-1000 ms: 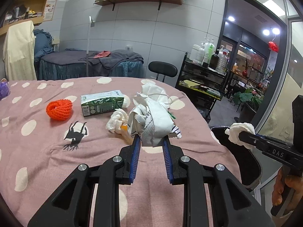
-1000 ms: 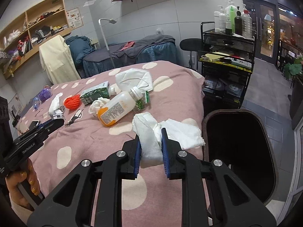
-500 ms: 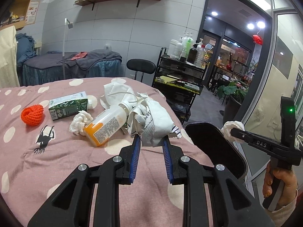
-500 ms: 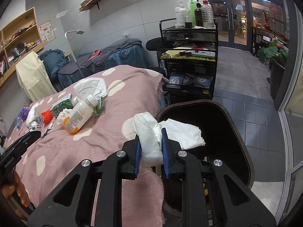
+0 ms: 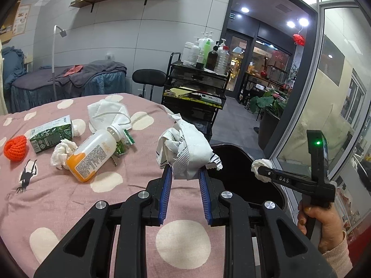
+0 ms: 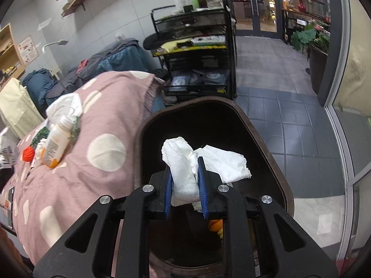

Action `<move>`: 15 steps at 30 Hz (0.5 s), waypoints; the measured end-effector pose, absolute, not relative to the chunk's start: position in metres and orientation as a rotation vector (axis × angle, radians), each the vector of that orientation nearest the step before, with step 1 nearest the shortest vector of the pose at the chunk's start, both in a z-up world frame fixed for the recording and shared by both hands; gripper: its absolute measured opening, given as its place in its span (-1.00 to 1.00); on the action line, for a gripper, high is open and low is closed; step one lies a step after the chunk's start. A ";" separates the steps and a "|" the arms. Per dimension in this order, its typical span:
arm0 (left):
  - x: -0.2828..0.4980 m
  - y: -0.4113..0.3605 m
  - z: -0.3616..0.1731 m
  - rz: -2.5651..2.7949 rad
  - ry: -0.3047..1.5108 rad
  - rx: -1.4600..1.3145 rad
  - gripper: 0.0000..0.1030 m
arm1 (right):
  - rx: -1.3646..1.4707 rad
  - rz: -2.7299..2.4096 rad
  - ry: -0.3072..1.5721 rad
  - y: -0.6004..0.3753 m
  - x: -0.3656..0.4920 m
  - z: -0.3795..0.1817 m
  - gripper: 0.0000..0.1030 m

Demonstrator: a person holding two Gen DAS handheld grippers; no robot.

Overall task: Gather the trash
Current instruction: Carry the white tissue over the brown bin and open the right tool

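My left gripper [image 5: 184,173] is shut on a crumpled printed paper ball [image 5: 185,150] and holds it above the pink dotted table's right edge, beside the black bin [image 5: 243,180]. My right gripper [image 6: 184,169] is shut on a white tissue wad [image 6: 185,159] and holds it over the open mouth of the black bin [image 6: 266,143]. In the left wrist view the right gripper [image 5: 260,170] shows at the right with the tissue at its tip.
On the table [image 5: 69,197] lie a plastic bottle with orange liquid [image 5: 92,153], a green carton [image 5: 51,133], a white face mask [image 5: 107,113], a small tissue ball [image 5: 61,153] and an orange net [image 5: 15,148]. A black cart [image 6: 197,46] stands behind the bin.
Both grippers have moved right toward the bin with their loads. The right gripper has gone from above the table edge to over the bin's mouth.
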State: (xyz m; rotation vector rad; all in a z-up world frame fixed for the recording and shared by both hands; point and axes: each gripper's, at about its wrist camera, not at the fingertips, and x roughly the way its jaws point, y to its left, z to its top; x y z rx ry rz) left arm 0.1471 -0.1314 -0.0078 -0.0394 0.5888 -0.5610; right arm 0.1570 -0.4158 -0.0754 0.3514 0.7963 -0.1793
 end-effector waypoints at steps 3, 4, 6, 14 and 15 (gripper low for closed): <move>0.145 -0.139 -0.009 -0.576 0.593 -0.031 -0.54 | 0.379 -0.205 0.832 -0.426 0.161 -0.094 -0.60; 0.144 -0.141 -0.009 -0.581 0.595 -0.030 -0.54 | 0.389 -0.209 0.843 -0.430 0.162 -0.099 -0.60; 0.144 -0.145 -0.011 -0.593 0.602 -0.031 -0.54 | 0.401 -0.222 0.868 -0.436 0.166 -0.111 -0.60; 0.143 -0.161 -0.014 -0.617 0.615 -0.023 -0.54 | 0.443 -0.254 0.930 -0.446 0.175 -0.142 -0.51; 0.143 -0.163 -0.014 -0.621 0.615 -0.020 -0.54 | 0.444 -0.252 0.935 -0.446 0.175 -0.145 -0.37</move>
